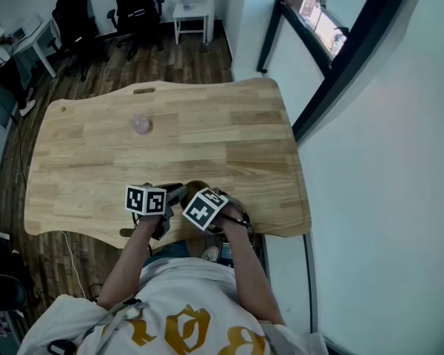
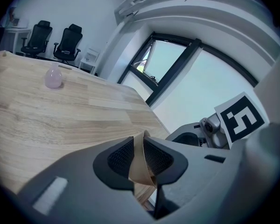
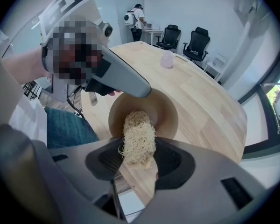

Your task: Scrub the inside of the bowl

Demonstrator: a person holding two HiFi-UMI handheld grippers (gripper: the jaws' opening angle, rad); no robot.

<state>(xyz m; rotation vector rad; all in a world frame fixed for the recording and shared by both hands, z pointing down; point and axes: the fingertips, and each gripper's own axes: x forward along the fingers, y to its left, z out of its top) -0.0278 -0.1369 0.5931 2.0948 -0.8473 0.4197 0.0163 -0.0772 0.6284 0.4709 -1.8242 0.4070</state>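
A tan wooden bowl (image 3: pixel 164 112) sits near the table's front edge, mostly hidden under both grippers in the head view (image 1: pixel 195 190). My left gripper (image 2: pixel 139 158) is shut on the bowl's rim (image 2: pixel 141 164), which stands on edge between its dark pads. My right gripper (image 3: pixel 139 158) is shut on a pale fibrous scrubber (image 3: pixel 139 139), whose far end reaches over the bowl's near rim into its hollow. The left gripper (image 3: pixel 119 78) shows at the bowl's far rim in the right gripper view. In the head view the two grippers, left (image 1: pixel 166 198) and right (image 1: pixel 211 211), are close together.
A small pink round bottle (image 1: pixel 140 124) stands far back on the wooden table (image 1: pixel 229 135). Office chairs (image 1: pixel 78 21) and a white side table (image 1: pixel 192 9) stand beyond it. A window wall (image 1: pixel 333 58) runs along the right. The person's legs are just below the table's front edge.
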